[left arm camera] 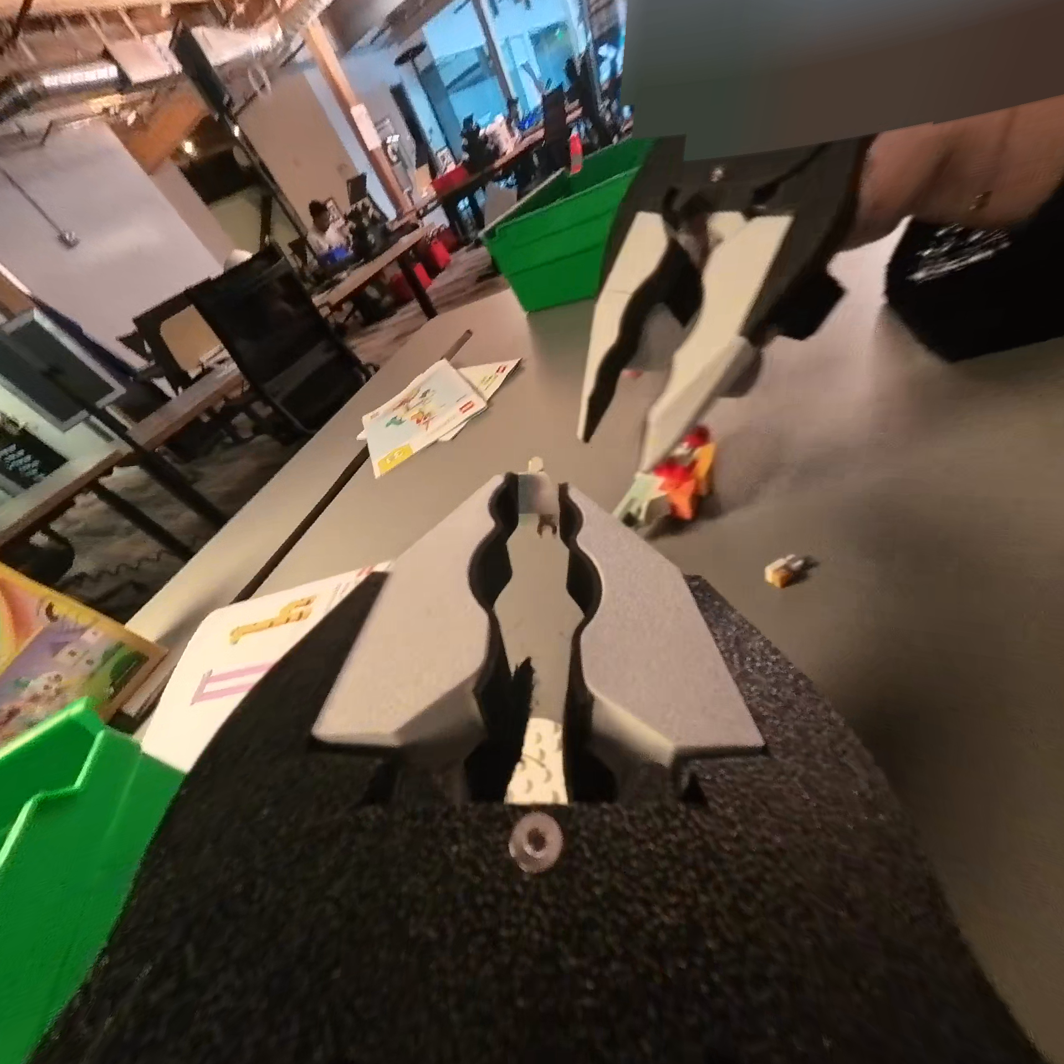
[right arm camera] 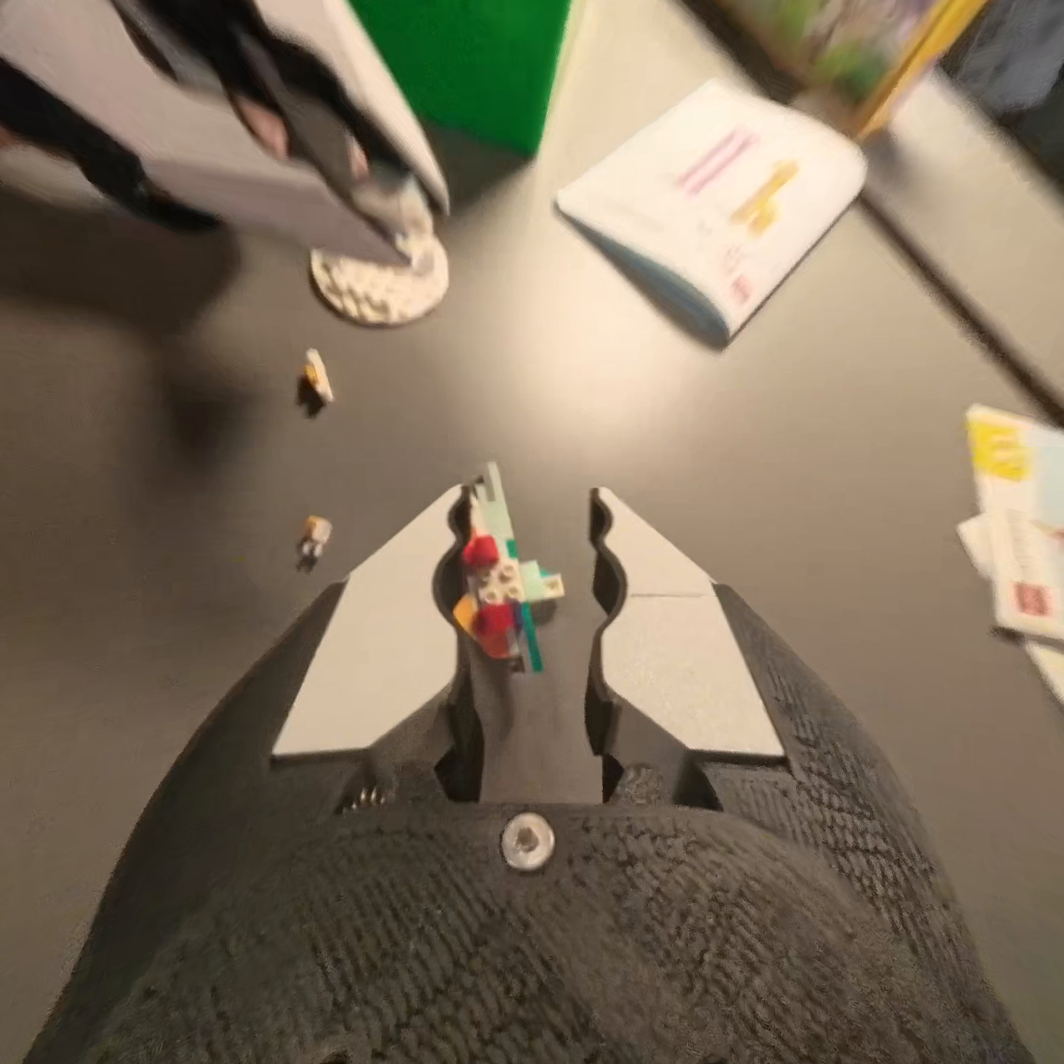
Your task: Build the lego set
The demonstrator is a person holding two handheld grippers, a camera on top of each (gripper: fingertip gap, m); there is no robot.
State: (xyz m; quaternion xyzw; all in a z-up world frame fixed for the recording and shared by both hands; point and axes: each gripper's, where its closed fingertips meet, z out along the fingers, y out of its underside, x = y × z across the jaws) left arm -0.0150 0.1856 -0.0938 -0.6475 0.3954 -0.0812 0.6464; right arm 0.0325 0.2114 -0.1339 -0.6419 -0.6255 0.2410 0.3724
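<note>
Grey tabletop [right arm camera: 691, 403], matt, seen from both wrist cameras; both views blurred.

Right gripper [right arm camera: 527, 495]: fingers well apart, clamped on nothing. Between them, on the tabletop, a small brick model [right arm camera: 501, 581] in mint, red, orange and white. Lies close against the inner face of the left-hand finger [right arm camera: 397, 604]; clear gap to the other finger. Contact with the near pad not certain.

Just to the left of that gripper, a tiny tan-and-white piece [right arm camera: 315, 535]; a second like piece [right arm camera: 316, 374] farther on, apart from the first.

Left gripper [left arm camera: 532, 489]: fingers drawn nearly together and clamped on a pale round studded plate [right arm camera: 380, 282], gripped near its rim. Hard to tell whether the plate's lower edge rests on the tabletop or hangs just above it.

Beyond, toward the far edge: an open white booklet [right arm camera: 714, 201], a green bin [right arm camera: 460, 69] behind the round plate, and a colourful box [right arm camera: 863, 46] at the far right corner. Loose leaflets [right arm camera: 1013, 518] at the right edge. Second green bin [left arm camera: 553, 247] and a black case [left arm camera: 979, 288] noted in the left wrist view.
</note>
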